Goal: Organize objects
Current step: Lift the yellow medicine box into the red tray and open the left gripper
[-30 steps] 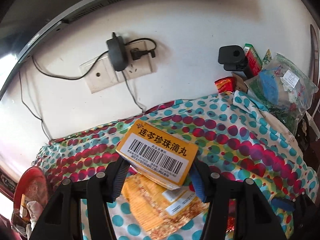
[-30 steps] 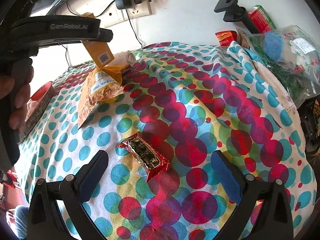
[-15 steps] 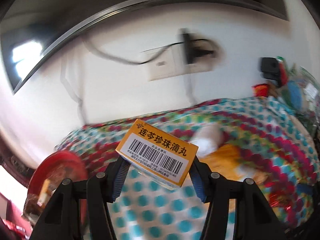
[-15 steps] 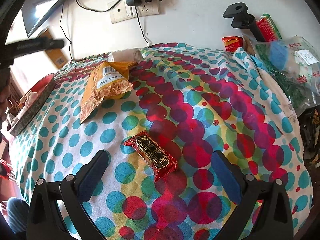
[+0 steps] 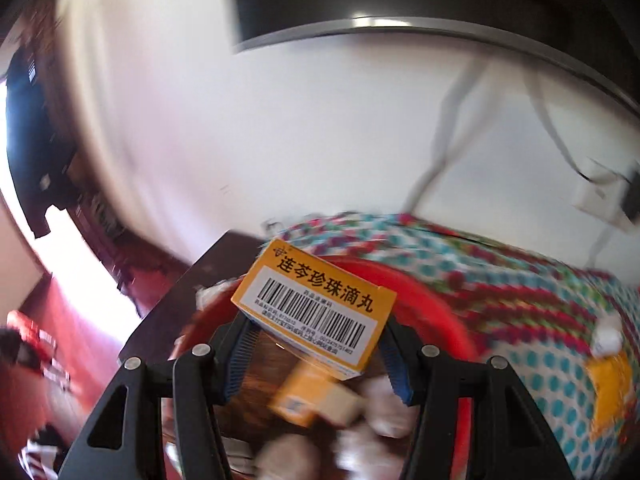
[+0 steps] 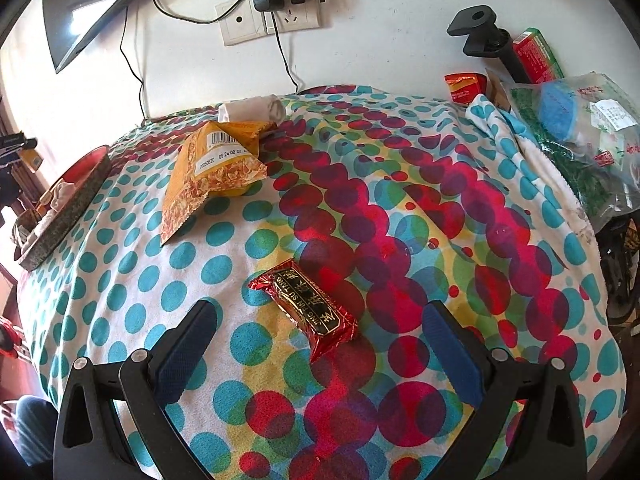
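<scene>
My left gripper (image 5: 316,344) is shut on an orange medicine box (image 5: 316,312) with a barcode and holds it above a red tray (image 5: 436,300) that has another orange box (image 5: 308,400) and several pale items in it. My right gripper (image 6: 316,332) is open and hovers over a red and black snack packet (image 6: 308,308) lying between its fingers on the dotted cloth. The tray (image 6: 68,208) also shows at the table's left edge in the right wrist view, with the left gripper (image 6: 16,148) above it.
An orange snack bag (image 6: 212,176) and a rolled white bundle (image 6: 252,108) lie at the back of the dotted tablecloth (image 6: 400,208). Plastic bags (image 6: 580,128), a black clamp (image 6: 484,36) and small red boxes crowd the right back corner. A wall socket (image 6: 272,20) with cables is behind.
My left gripper has swung left with the orange box, from over the snack bag to over the red tray. My right gripper has barely moved.
</scene>
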{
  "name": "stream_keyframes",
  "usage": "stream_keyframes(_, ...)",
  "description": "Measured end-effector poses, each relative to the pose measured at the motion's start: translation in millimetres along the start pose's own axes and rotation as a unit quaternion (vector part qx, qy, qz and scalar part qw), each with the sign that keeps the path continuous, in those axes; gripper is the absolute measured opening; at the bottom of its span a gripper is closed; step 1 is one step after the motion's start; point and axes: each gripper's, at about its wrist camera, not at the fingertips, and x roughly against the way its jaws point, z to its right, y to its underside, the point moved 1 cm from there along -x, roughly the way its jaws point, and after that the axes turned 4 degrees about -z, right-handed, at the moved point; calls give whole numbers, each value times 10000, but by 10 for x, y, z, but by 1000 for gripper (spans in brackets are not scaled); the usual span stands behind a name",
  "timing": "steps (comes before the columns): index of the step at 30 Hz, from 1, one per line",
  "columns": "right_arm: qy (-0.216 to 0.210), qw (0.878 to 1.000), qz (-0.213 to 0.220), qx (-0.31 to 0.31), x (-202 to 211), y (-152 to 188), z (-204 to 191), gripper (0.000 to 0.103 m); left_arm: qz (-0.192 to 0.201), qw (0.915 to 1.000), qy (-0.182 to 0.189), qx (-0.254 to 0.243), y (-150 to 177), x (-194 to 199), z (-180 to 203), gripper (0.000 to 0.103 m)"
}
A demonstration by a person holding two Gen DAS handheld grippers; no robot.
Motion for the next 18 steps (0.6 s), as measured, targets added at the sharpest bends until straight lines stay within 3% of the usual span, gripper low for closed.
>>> stream_keyframes(6,52,10000,-1,67,3,-8,-19,102,-262,9988,-363,187,-27,-363,-536,58)
stream_keyframes(11,146,9997,-30,176,-10,-16,-53,102,-468,9972,-248,533,-6,-617,-707,58)
stream_keyframes(18,246,9995,-41,217,-25,-10,-70,102,-745,9955,-262,525,49,-907,-598,58)
